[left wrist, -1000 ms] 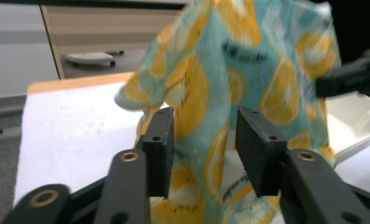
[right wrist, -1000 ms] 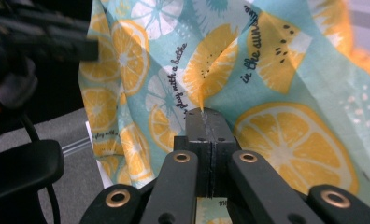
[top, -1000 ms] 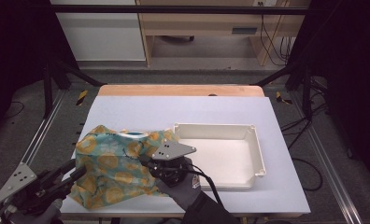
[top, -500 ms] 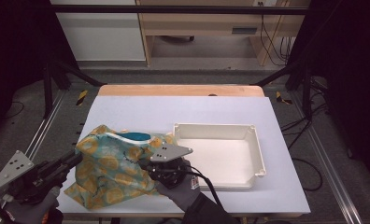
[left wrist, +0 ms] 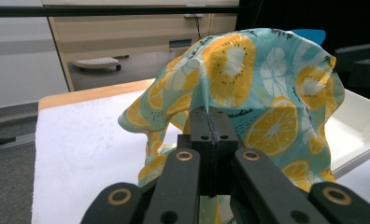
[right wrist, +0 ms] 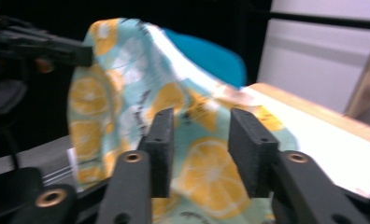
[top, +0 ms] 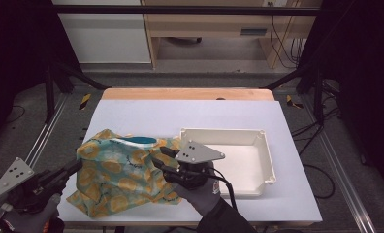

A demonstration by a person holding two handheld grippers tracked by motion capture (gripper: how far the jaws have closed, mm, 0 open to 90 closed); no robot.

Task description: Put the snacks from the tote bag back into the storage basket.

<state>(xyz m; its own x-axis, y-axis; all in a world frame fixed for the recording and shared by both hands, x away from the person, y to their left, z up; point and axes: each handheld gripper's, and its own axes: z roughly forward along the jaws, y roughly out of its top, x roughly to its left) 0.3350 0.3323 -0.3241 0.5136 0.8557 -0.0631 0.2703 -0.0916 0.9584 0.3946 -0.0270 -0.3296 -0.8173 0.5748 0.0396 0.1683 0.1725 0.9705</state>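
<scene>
On the tabletop (top: 132,116), left hand-held gripper (left wrist: 206,122) pinches the cloth (top: 122,167) up for folding; right hand-held gripper (right wrist: 199,140), jaws just opening, releases it.

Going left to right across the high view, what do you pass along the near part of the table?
Left claw → cloth → right claw → tray.

Teal cloth (top: 117,170) printed with yellow lemon slices, cream tray (top: 265,155), pale lilac table (top: 190,114)
</scene>
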